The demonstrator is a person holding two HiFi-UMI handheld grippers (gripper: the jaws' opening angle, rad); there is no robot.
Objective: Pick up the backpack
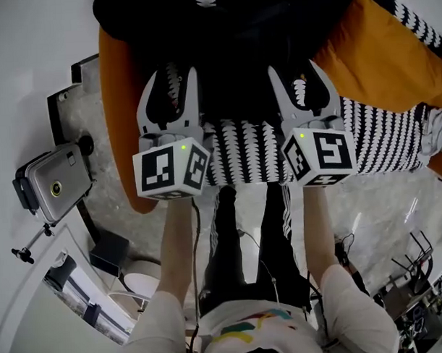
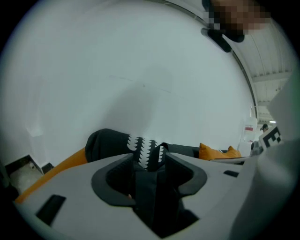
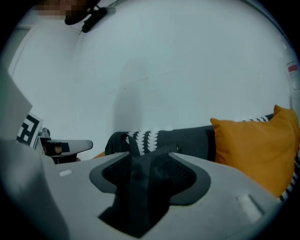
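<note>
1. Presently, at the far left of the head view, I note a grey camera [image 1: 55,186] on a small tripod [image 1: 35,240], well apart from the work.
2. Next to it, an orange cover [image 1: 121,125] runs up under the left edge of the backpack.
3. Left gripper [image 1: 174,80]: I read its fingers [image 2: 110,178] as released and spread. A dark strap [image 2: 147,187] of the backpack runs between them. I see a gap on either side of it, so it is not pinched.
4. The backpack [image 1: 231,56] is black with a white scalloped panel. It lies on the orange cover, against a white wall [image 2: 140,70], directly ahead of both grippers.
5. Right gripper [image 1: 298,72]: its fingers [image 3: 187,176] are likewise released and stand wide. A second strap [image 3: 140,187] lies loose in the gap, and neither pad presses on it.
6. To the right, an orange cushion [image 3: 253,150] sits just beside the backpack. A black-and-white patterned throw [image 1: 379,130] lies spread below it, nearer to me in the head view.
</note>
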